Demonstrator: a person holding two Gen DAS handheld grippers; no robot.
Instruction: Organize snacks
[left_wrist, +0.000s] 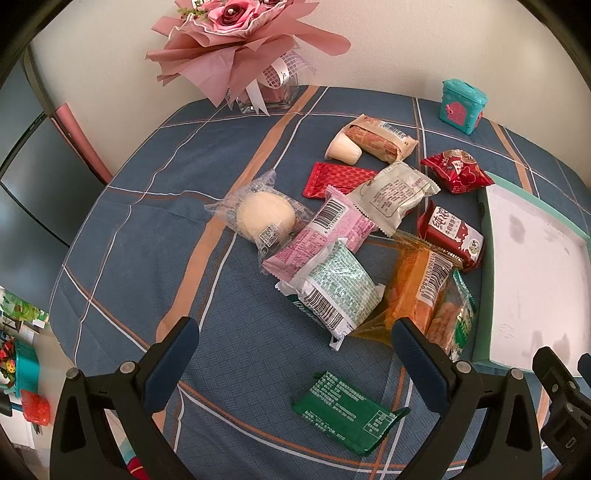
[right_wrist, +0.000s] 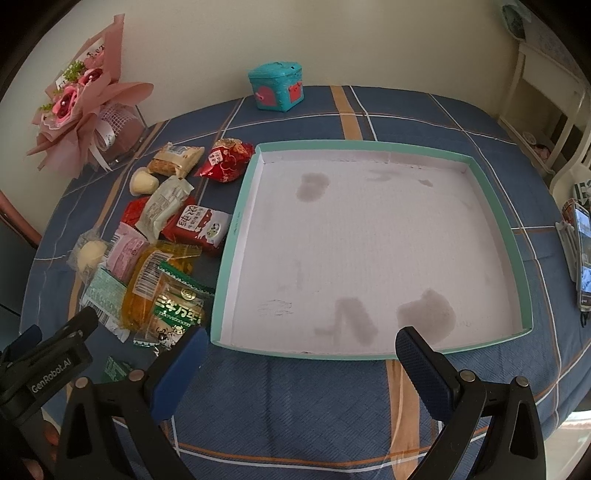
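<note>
The left hand-held gripper (left_wrist: 295, 354) hangs open over the blue plaid tabletop (left_wrist: 147, 229), holding nothing, a dark green packet (left_wrist: 345, 415) lying flat just below its fingers. The right hand-held gripper (right_wrist: 297, 360) is also open and empty, at the near rim of the teal tray (right_wrist: 373, 356). "GenRobot.AI" is printed on the other tool's body in the right wrist view.

Eleven or so snacks (left_wrist: 354, 236) lie heaped just left of the tray, several overlapping. Among them: a clear-wrapped round bun (left_wrist: 264, 218), a pink packet (left_wrist: 325, 236), a mint-and-white pack (left_wrist: 336, 291) showing its barcode, an orange pack (left_wrist: 413, 291), a red carton-style pack (left_wrist: 450, 236) with Chinese writing, and a green-labelled pack (right_wrist: 177, 314), also in Chinese.

The tray's white floor is stained and holds no snacks. Bare cloth lies left of the heap. A bouquet (left_wrist: 236, 37) and a teal box (left_wrist: 463, 105) stand by the wall.
</note>
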